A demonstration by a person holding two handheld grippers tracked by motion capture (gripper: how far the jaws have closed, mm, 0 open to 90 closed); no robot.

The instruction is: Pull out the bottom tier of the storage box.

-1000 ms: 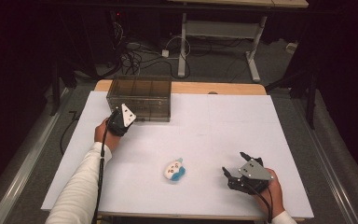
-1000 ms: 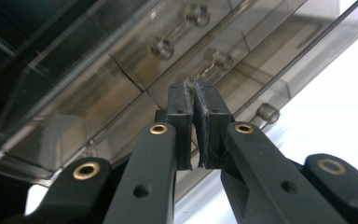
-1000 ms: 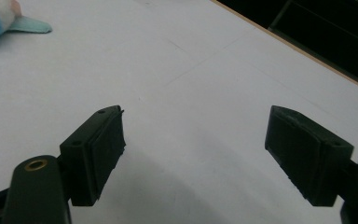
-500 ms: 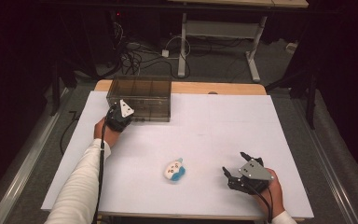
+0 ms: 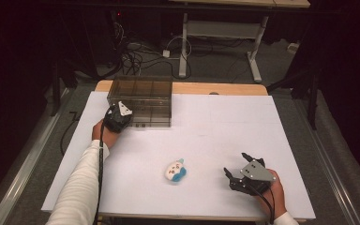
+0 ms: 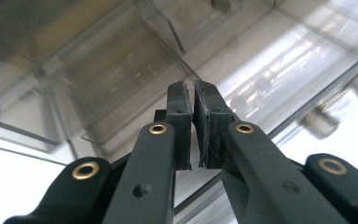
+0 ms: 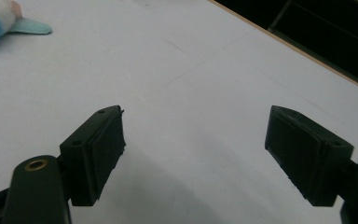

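Pressing nearly shut w/ nothing between, left gripper jaws meet smoked plastic box; right gripper wide open, empty.

Smoky clear plastic box (compartmented), upright, table's far-left edge.

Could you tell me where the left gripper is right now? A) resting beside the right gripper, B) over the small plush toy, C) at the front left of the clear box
C: the left gripper, jaws shut, is at the clear box's front left corner, far from the plush toy.
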